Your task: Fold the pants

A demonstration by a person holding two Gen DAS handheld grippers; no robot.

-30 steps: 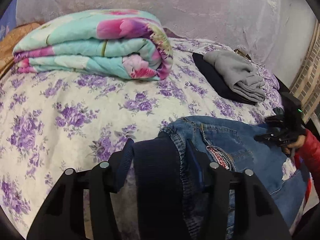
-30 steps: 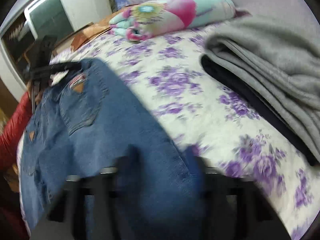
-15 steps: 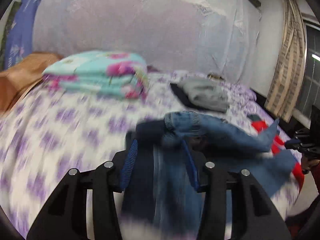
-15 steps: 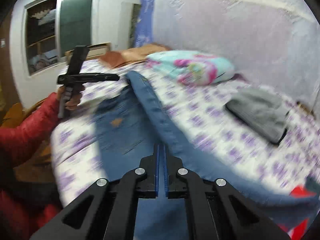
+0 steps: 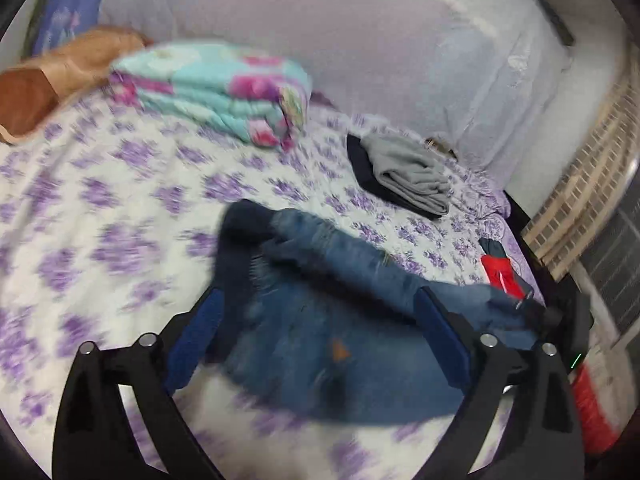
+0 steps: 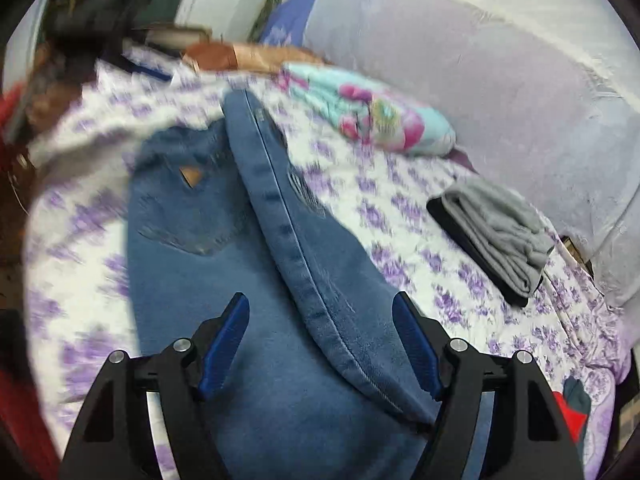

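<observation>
The blue jeans (image 5: 332, 320) lie on the purple-flowered bedspread (image 5: 120, 208), with one side folded over the other along a thick seam (image 6: 288, 232). My left gripper (image 5: 316, 304) is open and hovers just above the waist end, holding nothing. My right gripper (image 6: 320, 312) is open above the leg part of the jeans (image 6: 248, 360), with the folded edge running between its blue pads (image 6: 226, 340). The right gripper also shows at the right edge of the left wrist view (image 5: 560, 320).
A folded teal and pink floral quilt (image 5: 224, 92) lies at the head of the bed. A folded grey garment on a black one (image 5: 408, 172) sits at the right. A red and grey item (image 5: 500, 268) lies at the bed's edge. An orange pillow (image 5: 60, 76) is far left.
Both grippers have opened and let go of the jeans, which now lie folded on the bed. Both views have shifted and are motion-blurred.
</observation>
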